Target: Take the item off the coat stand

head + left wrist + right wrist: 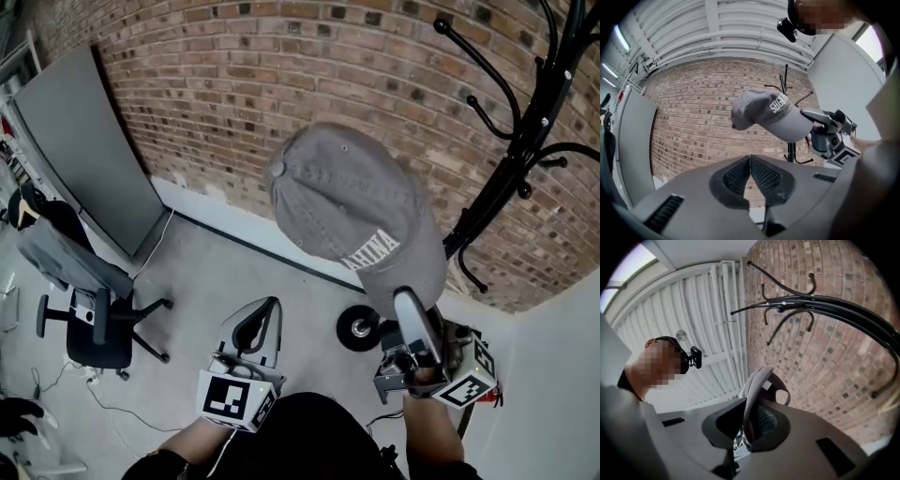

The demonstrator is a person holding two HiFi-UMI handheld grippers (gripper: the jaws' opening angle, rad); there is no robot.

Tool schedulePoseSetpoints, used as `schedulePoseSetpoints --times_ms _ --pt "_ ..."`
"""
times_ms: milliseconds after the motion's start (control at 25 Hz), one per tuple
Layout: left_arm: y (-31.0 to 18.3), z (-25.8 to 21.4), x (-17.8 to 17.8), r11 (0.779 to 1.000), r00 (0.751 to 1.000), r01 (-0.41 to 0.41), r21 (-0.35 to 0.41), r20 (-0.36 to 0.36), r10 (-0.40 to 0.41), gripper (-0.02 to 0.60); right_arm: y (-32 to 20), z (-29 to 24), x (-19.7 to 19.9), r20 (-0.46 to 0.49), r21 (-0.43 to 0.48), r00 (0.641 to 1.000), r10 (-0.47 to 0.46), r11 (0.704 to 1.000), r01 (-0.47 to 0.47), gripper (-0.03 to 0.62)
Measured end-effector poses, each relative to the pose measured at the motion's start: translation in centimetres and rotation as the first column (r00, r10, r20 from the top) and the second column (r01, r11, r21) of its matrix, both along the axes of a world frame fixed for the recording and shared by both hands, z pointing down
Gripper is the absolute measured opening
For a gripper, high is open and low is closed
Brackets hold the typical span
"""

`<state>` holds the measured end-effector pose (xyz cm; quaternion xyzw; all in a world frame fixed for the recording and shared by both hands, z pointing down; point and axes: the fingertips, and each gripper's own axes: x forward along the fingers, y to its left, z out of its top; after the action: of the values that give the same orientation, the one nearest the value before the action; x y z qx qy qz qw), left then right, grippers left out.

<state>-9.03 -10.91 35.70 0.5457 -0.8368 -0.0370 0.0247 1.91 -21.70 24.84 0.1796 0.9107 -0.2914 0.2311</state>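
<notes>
A grey cap (pixel 352 211) with white lettering hangs in the air, off the black coat stand (pixel 511 169), which rises at the right against the brick wall. My right gripper (pixel 412 319) is shut on the cap's brim and holds it up. The right gripper view has the brim (pixel 751 399) edge-on between the jaws, with the stand's hooks (pixel 787 303) above. My left gripper (pixel 258 328) is low at the centre, shut and holding nothing; its view has the cap (pixel 764 112) ahead, with the right gripper (pixel 829 133) clamped on it.
The stand's round base (pixel 359 328) rests on the floor near the right gripper. A black office chair (pixel 94 319) draped with clothing stands at the left. A grey panel (pixel 89 141) leans on the brick wall (pixel 281 75). A white wall (pixel 562 375) is at the right.
</notes>
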Motion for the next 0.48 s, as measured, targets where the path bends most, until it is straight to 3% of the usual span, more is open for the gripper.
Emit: schedulePoseSetpoints --times_ms 280,480 --pt "2.4 7.8 0.2 0.991 0.994 -0.025 -0.128 -0.107 0.011 0.026 1.4 14.6 1.9 -0.302 -0.209 0.952 0.04 0.972 -0.107 0.029" --pt "2.7 11.7 0.1 0.978 0.989 -0.078 -0.192 -0.142 0.051 0.026 2.5 20.9 4.1 -0.457 -0.238 0.885 0.089 0.947 -0.218 0.029"
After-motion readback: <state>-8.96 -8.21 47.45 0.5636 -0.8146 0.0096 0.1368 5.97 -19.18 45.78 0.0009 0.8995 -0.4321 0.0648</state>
